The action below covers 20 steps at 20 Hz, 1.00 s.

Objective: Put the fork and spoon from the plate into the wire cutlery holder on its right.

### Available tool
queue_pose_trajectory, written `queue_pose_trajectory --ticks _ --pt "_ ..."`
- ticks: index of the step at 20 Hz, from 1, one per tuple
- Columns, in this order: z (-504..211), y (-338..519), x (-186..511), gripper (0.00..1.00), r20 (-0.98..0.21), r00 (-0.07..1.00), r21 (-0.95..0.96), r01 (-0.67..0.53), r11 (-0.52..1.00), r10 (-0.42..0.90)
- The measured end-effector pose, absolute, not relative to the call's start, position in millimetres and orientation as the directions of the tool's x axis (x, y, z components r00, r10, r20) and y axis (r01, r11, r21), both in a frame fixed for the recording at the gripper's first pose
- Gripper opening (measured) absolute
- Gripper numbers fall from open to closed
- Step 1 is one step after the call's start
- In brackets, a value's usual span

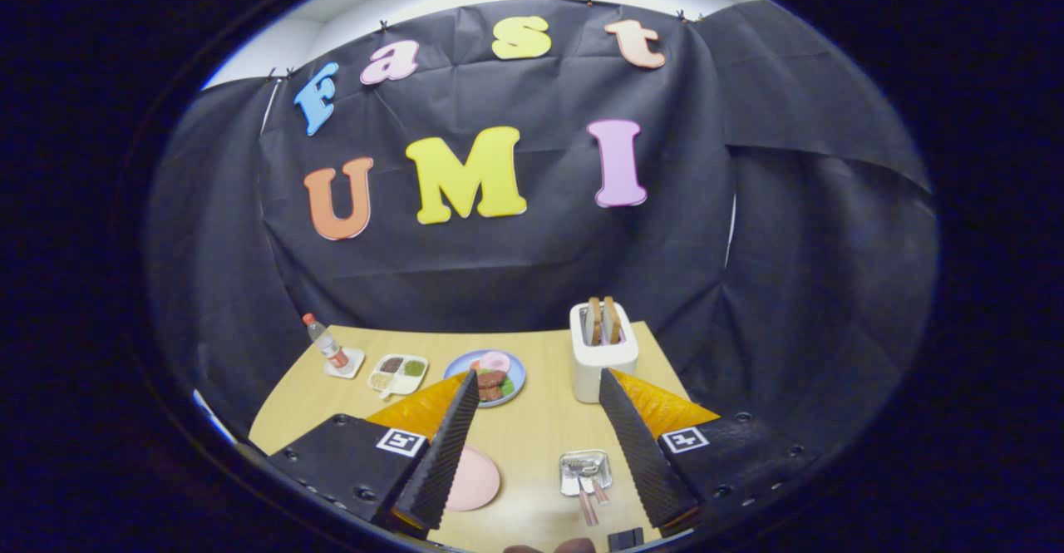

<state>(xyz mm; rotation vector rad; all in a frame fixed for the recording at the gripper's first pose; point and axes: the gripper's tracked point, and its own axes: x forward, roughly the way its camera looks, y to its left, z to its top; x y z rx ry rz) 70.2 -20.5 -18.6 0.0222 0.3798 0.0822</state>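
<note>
The gripper (539, 445) hangs above the wooden table (532, 445), fingers spread wide and holding nothing. Between them, nearest, sit a pink plate (474, 480) beside the left finger and the wire cutlery holder (585, 471), cutlery (592, 499) in it. Beyond stand a white toaster (602, 357), a blue plate of food (492, 374), a divided dish (398, 372) and a bottle (326, 342).

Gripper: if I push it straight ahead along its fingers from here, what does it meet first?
Probably bare table. The open gripper points between the blue plate of food and the toaster; depth is hard to judge.
</note>
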Motion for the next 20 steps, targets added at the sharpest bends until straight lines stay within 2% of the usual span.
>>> queue_pose_trajectory --ticks 7,20 --pt "3.6 16.8 32.1 0.87 -0.229 0.969 0.047 -0.087 0.995 0.096" --pt "28.3 36.7 9.0 0.88 -0.124 0.989 0.049 -0.077 0.996 0.083"
